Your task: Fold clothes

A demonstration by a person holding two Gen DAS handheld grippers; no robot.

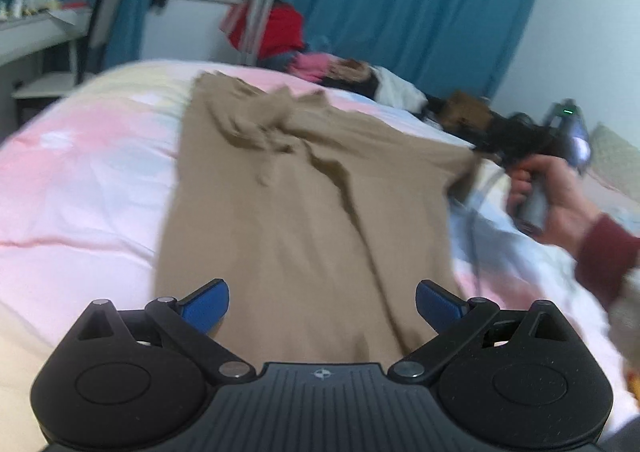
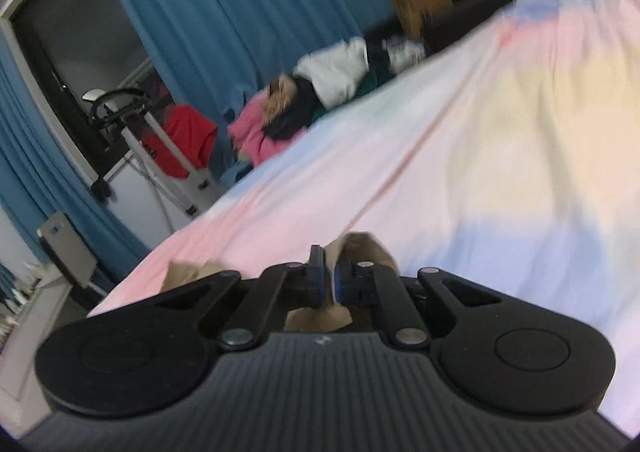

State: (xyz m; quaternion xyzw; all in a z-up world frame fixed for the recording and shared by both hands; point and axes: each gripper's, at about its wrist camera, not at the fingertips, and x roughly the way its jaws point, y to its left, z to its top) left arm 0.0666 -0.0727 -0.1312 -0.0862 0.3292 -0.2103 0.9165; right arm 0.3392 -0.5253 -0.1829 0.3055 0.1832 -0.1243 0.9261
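tan garment [image 1: 304, 208] spread lengthwise on pastel bedsheet [image 1: 80, 188], collar end bunched. right gripper [image 2: 329, 279] pressed together, pinching a tan fold at garment's side edge; left gripper [image 1: 322, 302] spread wide above near hem, gripping nothing. risk: thin pinch slipping if pulled across, or wrinkles near collar getting folded in. motion blur everywhere; near hem hidden under left gripper; clothes pile [image 1: 352, 76] beyond garment hard to make out.

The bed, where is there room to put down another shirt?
The bedspread is bare left of the tan garment, out to the bed's near edge. More lies bare ahead of the right gripper, which pinches a corner of the garment. The far edge is crowded with a pile of clothes. The left gripper hangs open over the garment.
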